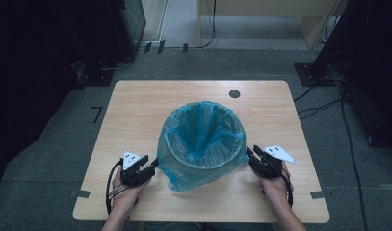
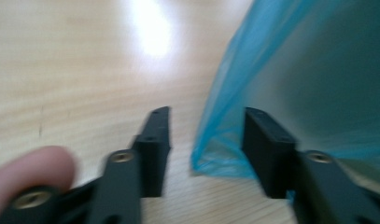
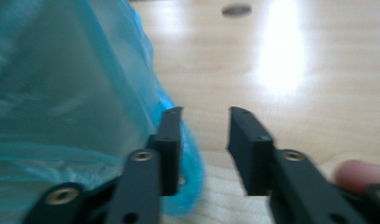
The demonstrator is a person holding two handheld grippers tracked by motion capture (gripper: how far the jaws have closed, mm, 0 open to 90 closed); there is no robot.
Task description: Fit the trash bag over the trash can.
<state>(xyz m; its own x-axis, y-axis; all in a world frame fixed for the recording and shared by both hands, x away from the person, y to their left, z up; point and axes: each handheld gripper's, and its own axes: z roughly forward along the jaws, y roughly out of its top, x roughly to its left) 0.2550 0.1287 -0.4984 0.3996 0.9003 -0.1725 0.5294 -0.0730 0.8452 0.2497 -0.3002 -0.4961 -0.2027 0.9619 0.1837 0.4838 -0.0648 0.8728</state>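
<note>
Blue bag-lined bin [image 1: 202, 139] is sitting mid-table [image 1: 136, 106], with the left gripper [image 1: 146, 166] and right gripper [image 1: 252, 155] both hanging open, flanking its sides near the plastic.

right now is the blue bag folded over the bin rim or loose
Folded over: the blue bag wraps the bin rim all round and drapes down outside to the table.

Lab: floor cables [image 1: 323, 107], tape marks [image 1: 96, 114], stands [image 1: 311, 72].

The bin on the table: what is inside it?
A blue plastic bag lines the bin, folded over its rim and hanging down the outside. The bag's folds run down into the middle; the bottom of the bin is covered, so any contents cannot be seen.
</note>
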